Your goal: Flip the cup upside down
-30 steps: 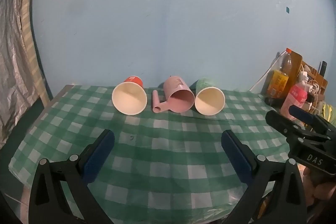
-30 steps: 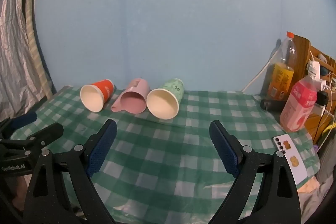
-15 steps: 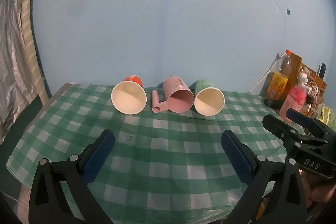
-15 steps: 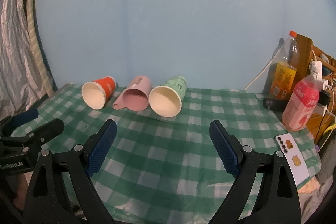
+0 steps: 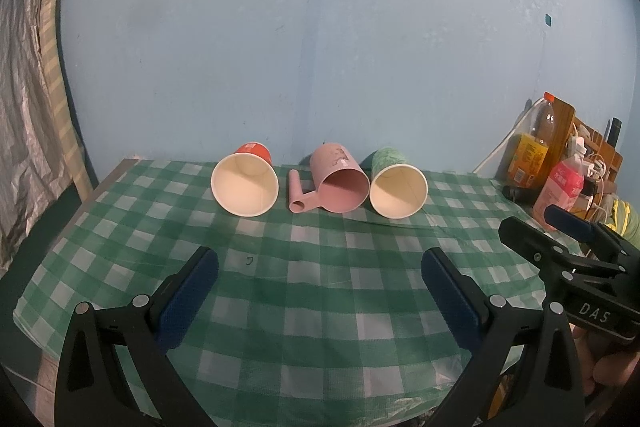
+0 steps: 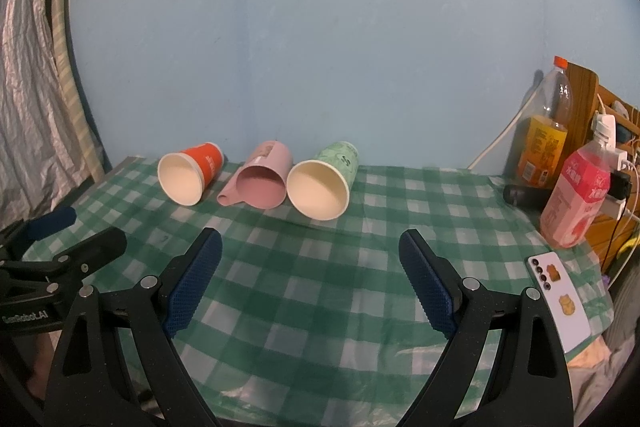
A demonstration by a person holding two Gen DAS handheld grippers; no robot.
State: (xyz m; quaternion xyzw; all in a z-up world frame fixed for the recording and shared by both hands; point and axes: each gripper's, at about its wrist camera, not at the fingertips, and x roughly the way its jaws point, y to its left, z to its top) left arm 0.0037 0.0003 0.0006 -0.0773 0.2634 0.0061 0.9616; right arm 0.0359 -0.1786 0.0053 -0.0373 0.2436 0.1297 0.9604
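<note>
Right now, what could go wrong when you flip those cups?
All three lie on their sides, so the red cup or green cup might roll if nudged. The paper ones might crush if squeezed hard. The pink cup sits very close to the green one, so wide-open fingers may bump both.

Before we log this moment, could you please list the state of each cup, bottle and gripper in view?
Red cup: on its side, mouth toward camera.
Pink mug: on its side, handle on the cloth.
Green cup: on its side, mouth toward camera.
Orange bottle: upright, capped.
Pink bottle: upright.
Left gripper: open, empty.
Right gripper: open, empty.
</note>
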